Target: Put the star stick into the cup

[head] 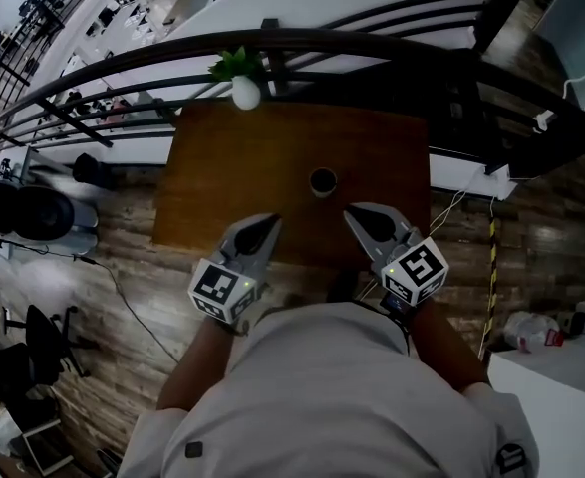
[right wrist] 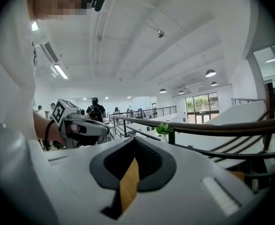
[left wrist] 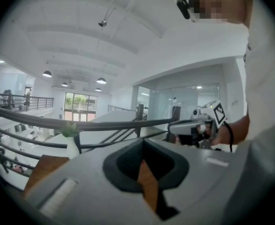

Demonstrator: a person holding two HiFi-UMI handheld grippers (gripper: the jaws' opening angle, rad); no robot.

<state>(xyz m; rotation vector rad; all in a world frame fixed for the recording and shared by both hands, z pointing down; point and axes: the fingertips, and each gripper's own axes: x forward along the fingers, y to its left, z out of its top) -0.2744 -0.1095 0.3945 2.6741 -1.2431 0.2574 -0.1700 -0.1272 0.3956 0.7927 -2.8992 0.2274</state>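
The left gripper (head: 269,224) and right gripper (head: 356,214) hover closed and empty over the table's (head: 222,167) near edge, the cup (head: 323,181) stands just beyond them, and the star stick, unseen in any view, is probably light and thin, best pinched mid-shaft.

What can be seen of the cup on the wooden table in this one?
The cup is small and round, seen from above: a pale rim around a dark inside, too dark to show any contents. It stands upright on the wooden table, right of centre, with bare wood all round it. Nothing touches it; the left claw and right claw are over the table's near edge, apart from it. Its material cannot be told.
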